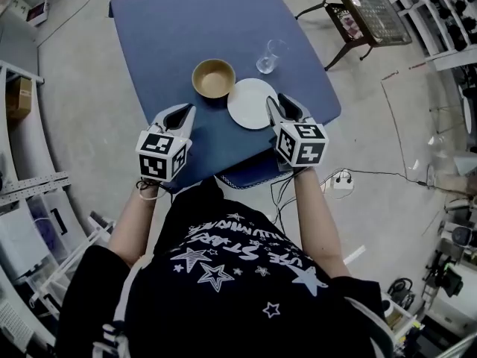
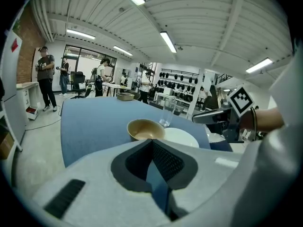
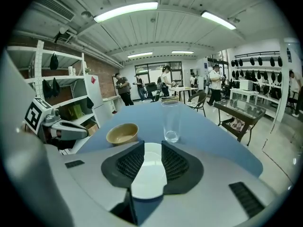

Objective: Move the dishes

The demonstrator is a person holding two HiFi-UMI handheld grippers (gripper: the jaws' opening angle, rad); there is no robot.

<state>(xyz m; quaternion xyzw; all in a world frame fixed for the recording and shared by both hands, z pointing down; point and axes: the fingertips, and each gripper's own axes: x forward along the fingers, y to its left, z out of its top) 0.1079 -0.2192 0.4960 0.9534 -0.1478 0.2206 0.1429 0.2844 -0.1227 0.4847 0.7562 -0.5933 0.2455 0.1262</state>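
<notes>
A tan bowl (image 1: 213, 78) stands on the blue table (image 1: 164, 28), with a white plate (image 1: 252, 103) to its right and a clear empty glass (image 1: 270, 57) beyond the plate. My left gripper (image 1: 184, 112) hovers near the table's front edge, short of the bowl (image 2: 144, 129), with its jaws shut and empty (image 2: 151, 141). My right gripper (image 1: 282, 104) sits at the plate's near right edge. Its jaws stand open (image 3: 147, 148), and the plate (image 3: 149, 174) shows through the gap. The glass (image 3: 171, 122) and the bowl (image 3: 122, 134) lie ahead of it.
A dark chair and a glass-topped side table (image 1: 365, 6) stand past the table's right corner. Shelving (image 1: 22, 200) lines the left side. A power strip with cables (image 1: 341, 181) lies on the floor at right. A shallow tray (image 2: 125, 96) rests at the table's far end.
</notes>
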